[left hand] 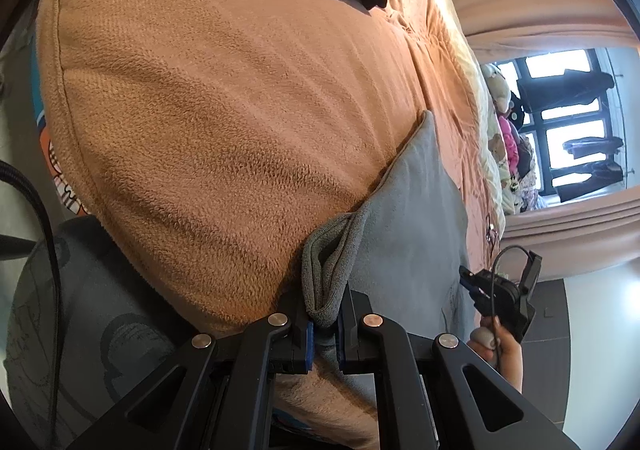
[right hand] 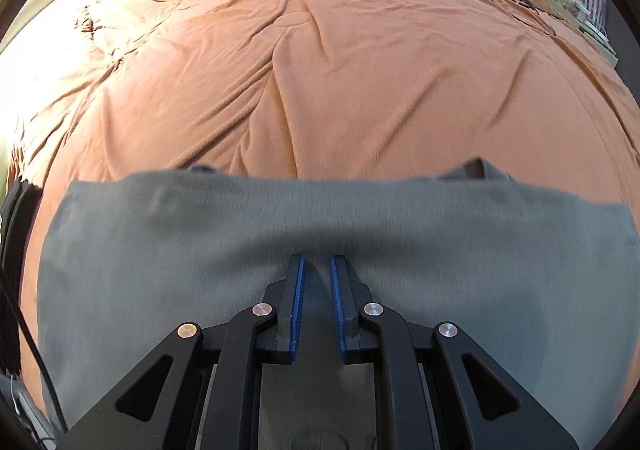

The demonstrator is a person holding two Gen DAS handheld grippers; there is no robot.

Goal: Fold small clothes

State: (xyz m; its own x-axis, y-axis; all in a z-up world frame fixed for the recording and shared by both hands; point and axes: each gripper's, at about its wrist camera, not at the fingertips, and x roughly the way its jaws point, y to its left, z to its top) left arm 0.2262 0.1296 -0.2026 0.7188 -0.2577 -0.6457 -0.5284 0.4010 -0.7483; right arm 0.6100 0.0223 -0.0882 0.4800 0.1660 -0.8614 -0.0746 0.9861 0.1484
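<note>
Grey garment held at both ends over an orange blanket

The left gripper [left hand: 323, 324] pinches a bunched edge of the grey garment [left hand: 404, 217], which runs toward two o'clock over the orange blanket [left hand: 224, 121]. The right gripper [right hand: 317, 270], fingers nearly together, grips that cloth at six o'clock.

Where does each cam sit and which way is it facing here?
Left wrist: on the left gripper, looking along its fingers across the orange fleece blanket; fingers pinch a bunched edge of the grey knit garment; the person's other hand with the right gripper shows at right.
Right wrist: on the right gripper, angled down over the bed; fingers nearly closed, the grey garment between and under them; no hand visible.
Shared: the grey garment and the orange blanket.
</note>
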